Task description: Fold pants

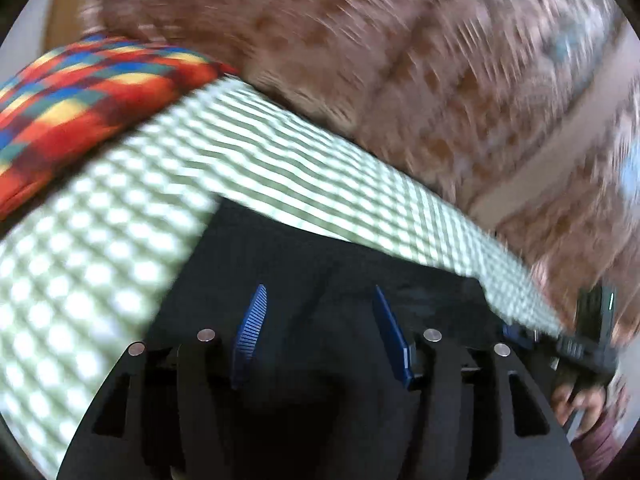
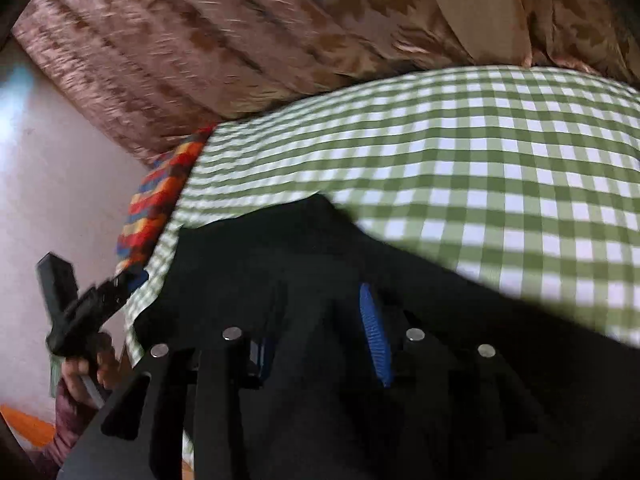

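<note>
The black pants (image 1: 320, 264) lie on the green-and-white checked cloth (image 1: 120, 208), spread just beyond both tools. The left gripper (image 1: 320, 304) hangs over the dark fabric with its blue fingers (image 1: 252, 320) apart and nothing between them. The right gripper (image 2: 320, 320) also sits over the pants; its fingers look parted, though dark blur hides one. A multicoloured cushion (image 1: 80, 96) rests at the cloth's far edge

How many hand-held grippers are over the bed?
2: the left hand-held gripper and the right hand-held gripper, both above the black fabric pants on the green-checked sheet.
</note>
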Available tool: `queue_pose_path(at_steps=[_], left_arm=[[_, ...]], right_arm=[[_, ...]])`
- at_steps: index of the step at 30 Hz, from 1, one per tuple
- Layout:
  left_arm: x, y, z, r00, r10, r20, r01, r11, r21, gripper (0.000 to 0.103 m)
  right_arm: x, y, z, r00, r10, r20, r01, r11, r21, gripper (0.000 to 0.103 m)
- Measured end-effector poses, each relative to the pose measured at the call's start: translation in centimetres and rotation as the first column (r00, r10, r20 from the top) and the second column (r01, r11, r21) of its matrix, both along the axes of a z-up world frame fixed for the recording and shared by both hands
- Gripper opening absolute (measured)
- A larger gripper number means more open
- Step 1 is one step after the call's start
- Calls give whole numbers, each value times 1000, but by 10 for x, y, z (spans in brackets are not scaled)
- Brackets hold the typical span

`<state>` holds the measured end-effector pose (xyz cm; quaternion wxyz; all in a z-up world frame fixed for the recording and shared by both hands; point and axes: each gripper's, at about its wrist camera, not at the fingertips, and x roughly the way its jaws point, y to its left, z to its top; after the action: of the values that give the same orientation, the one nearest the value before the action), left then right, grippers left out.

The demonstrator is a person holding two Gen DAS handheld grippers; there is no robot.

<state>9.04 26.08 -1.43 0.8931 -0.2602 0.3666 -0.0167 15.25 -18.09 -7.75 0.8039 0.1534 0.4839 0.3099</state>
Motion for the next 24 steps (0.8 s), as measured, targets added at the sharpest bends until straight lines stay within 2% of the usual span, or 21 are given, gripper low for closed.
queue_pose_path(at_steps=[2, 5, 7, 10, 13, 14, 15, 16, 18, 20, 22, 24], left_arm=[[-31, 27, -6, 997, 82, -5, -83, 996, -24, 54], [-82, 75, -16, 979, 204, -28, -206, 975, -79, 54], [-103, 87, -26, 972, 229, -48, -233, 966, -108, 54], [-116, 81, -41, 971, 224, -88, -234, 965, -123, 54], [-112, 69, -53, 974, 204, -96, -218, 960, -176, 54], [-106, 62, -56, 976, 197, -95, -211, 964, -160, 54], [-100, 55, -60, 977, 190, -101, -202, 971, -128, 39], [-94, 50, -64, 977, 179, -114, -190, 978, -92, 10], [-82, 41, -72, 964, 210, -161, -210, 978, 17, 5], [-74, 38, -77, 948, 259, -187, -238, 963, 125, 5], [-70, 40, -82, 937, 281, -207, -249, 954, 169, 5], [-75, 41, -80, 939, 279, -201, -248, 954, 168, 5]], right_arm=[[-22, 0, 4, 999, 36, 12, -36, 999, 4, 39], [-50, 3, 5, 998, 62, 19, -62, 998, 7, 46], [-65, 0, 0, 999, 49, 12, -50, 999, 12, 48], [-74, -3, -5, 999, 38, 1, -38, 999, 34, 48], [-84, -4, -7, 999, 42, -7, -42, 999, 31, 49], [-89, -5, -7, 999, 46, -7, -45, 999, 28, 49], [-91, -4, -8, 999, 50, -7, -50, 998, 26, 50], [-94, -4, -9, 999, 52, -9, -52, 998, 27, 50], [-96, -4, -13, 999, 45, -18, -45, 999, 25, 50], [-95, -4, -23, 999, 26, -24, -26, 1000, -13, 50], [-94, -10, -35, 999, 10, -38, -9, 1000, 20, 49], [-94, -14, -38, 999, 3, -40, -1, 999, 50, 50]])
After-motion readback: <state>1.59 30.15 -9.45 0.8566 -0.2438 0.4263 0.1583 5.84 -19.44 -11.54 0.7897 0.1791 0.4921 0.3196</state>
